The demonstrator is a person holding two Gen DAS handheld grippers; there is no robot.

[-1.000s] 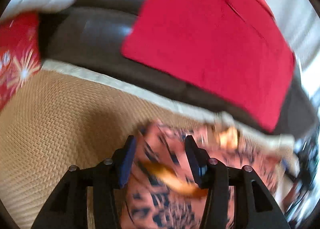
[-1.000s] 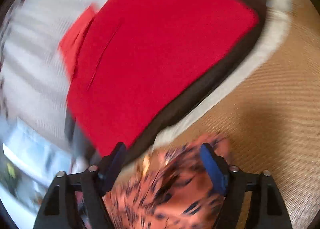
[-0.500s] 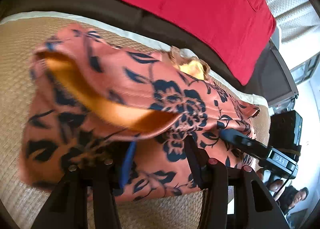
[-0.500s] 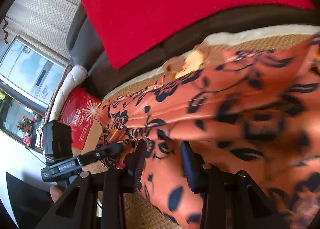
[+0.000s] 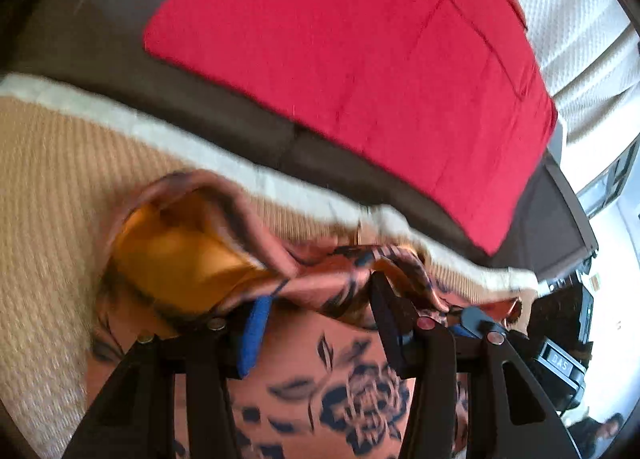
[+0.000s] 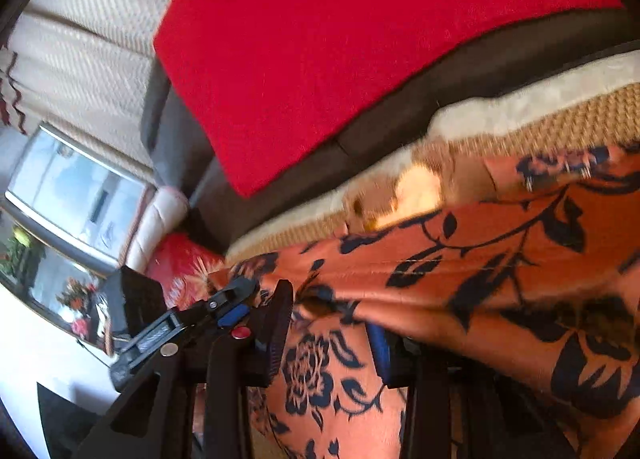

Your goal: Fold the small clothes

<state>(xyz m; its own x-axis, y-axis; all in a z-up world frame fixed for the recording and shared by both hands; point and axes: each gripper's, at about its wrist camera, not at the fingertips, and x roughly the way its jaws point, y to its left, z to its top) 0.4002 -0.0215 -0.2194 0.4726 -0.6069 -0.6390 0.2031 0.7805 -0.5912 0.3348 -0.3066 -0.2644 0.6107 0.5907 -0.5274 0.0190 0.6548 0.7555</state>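
Both your grippers grip the floral garment [image 5: 352,383]
Left gripper [image 5: 316,319] and right gripper [image 6: 332,335] pinch folds near the woven mat's [image 5: 52,195] back edge

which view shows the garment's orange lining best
The left wrist view: the garment gapes open there, baring its plain orange lining over the mat. The right wrist view shows only the floral outside, draped across the right gripper.
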